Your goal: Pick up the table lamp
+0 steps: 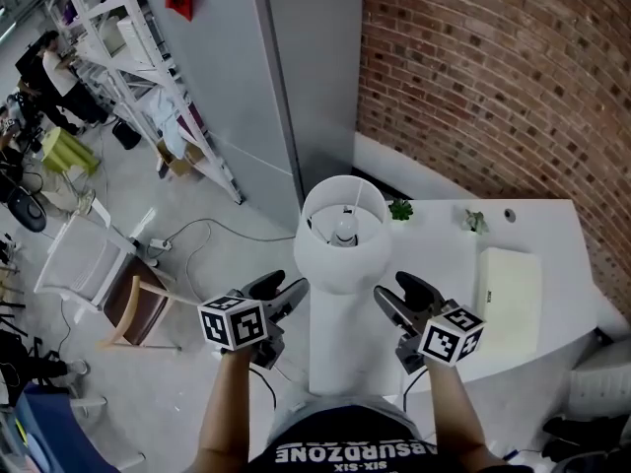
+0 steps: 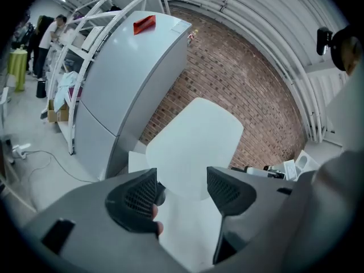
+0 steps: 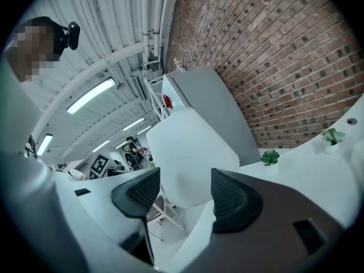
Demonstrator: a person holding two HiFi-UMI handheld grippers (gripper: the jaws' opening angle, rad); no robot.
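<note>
The table lamp (image 1: 343, 235) is white with a round drum shade, and its bulb shows from above in the head view. It stands at the near left end of the white table (image 1: 444, 254), with its foot hidden under the shade. My left gripper (image 1: 284, 289) is just left of the shade's lower edge and my right gripper (image 1: 396, 296) just right of it; both are open and apart from the lamp. In the left gripper view the shade (image 2: 196, 144) sits ahead of the open left gripper (image 2: 182, 192). In the right gripper view the shade (image 3: 190, 155) sits beyond the open right gripper (image 3: 185, 195).
A cream flat pad (image 1: 508, 299) lies on the table's right part, with two small green plants (image 1: 400, 209) (image 1: 475, 221) at the back. A grey cabinet (image 1: 266, 77) and a brick wall (image 1: 493, 77) stand behind. A wooden chair (image 1: 138, 308) and cables are on the floor at left.
</note>
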